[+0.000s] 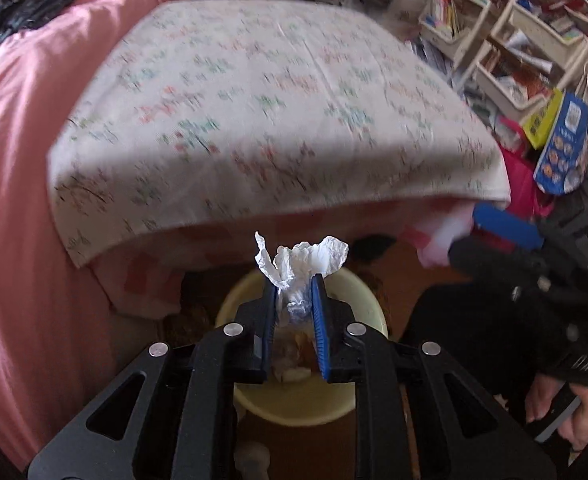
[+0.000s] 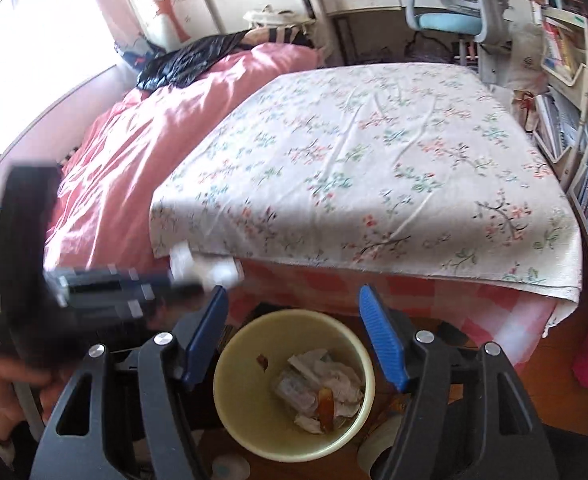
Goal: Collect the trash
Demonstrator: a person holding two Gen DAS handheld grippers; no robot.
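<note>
My left gripper (image 1: 294, 284) is shut on a crumpled white tissue (image 1: 305, 260) and holds it above a pale yellow trash bin (image 1: 369, 312) on the floor by the bed. My right gripper (image 2: 294, 300) is open and empty, just above the same bin (image 2: 230, 400), which holds crumpled paper and orange scraps (image 2: 321, 392). The left gripper shows blurred at the left of the right wrist view (image 2: 198, 280), with the white tissue (image 2: 206, 268) at its tip. The right gripper's blue finger shows in the left wrist view (image 1: 505, 226).
A bed with a floral sheet (image 2: 373, 168) and a pink quilt (image 2: 134, 152) stands behind the bin. Bookshelves (image 1: 513, 60) and boxes (image 1: 565, 148) crowd the right side. A blue desk chair (image 2: 449, 16) is at the back. A roll of tape (image 2: 381, 444) lies by the bin.
</note>
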